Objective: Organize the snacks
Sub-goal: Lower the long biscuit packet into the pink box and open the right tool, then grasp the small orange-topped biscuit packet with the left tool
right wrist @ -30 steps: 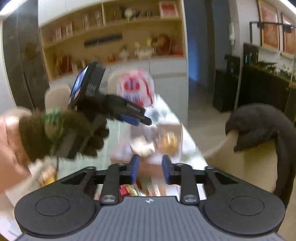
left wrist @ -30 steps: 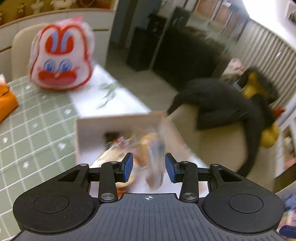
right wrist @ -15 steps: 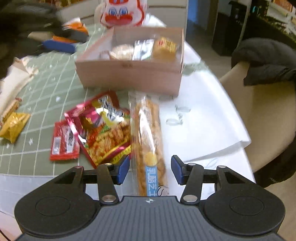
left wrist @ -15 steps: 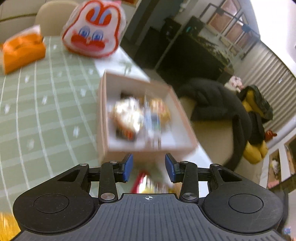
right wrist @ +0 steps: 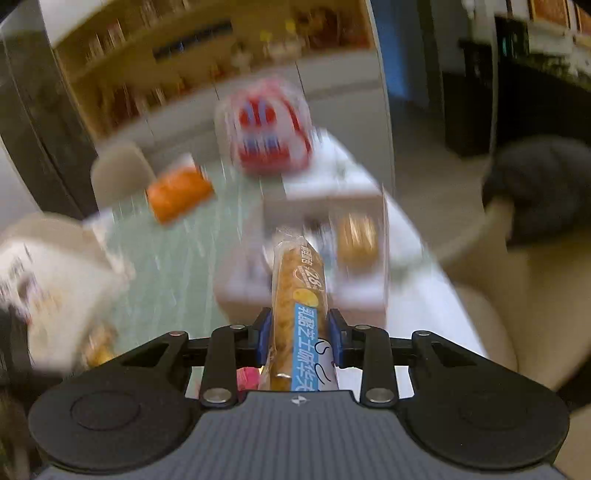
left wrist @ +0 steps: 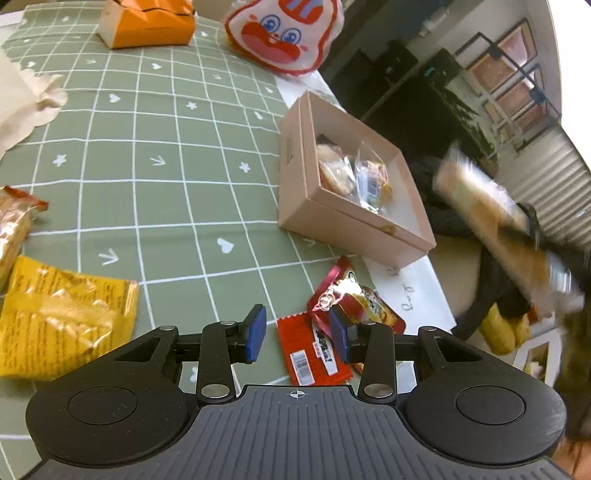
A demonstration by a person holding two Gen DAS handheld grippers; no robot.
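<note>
A pink open box [left wrist: 295, 173] on the green checked cloth holds several wrapped snacks [left wrist: 352, 173]; it shows blurred in the right wrist view [right wrist: 369, 295]. My right gripper [right wrist: 300, 338] is shut on a long snack bar pack [right wrist: 297, 295] and holds it in the air in front of the box; the pack shows blurred in the left wrist view [left wrist: 491, 221]. My left gripper [left wrist: 297, 334] is open and empty, low over a flat red packet [left wrist: 314, 352] and a red foil packet [left wrist: 354, 299]. A yellow packet [left wrist: 55, 321] lies at left.
A rabbit-face bag [left wrist: 284, 33] and an orange pack [left wrist: 147, 22] stand at the far end of the cloth. White paper [left wrist: 26, 103] lies at the left edge. A white sheet [left wrist: 410, 284] lies under the box's corner. A chair with dark clothing [right wrist: 539, 188] is on the right.
My right gripper has shut on the long snack bar pack and lifted it off the table toward the box. My left gripper has drawn back and lowered over the red packets.
</note>
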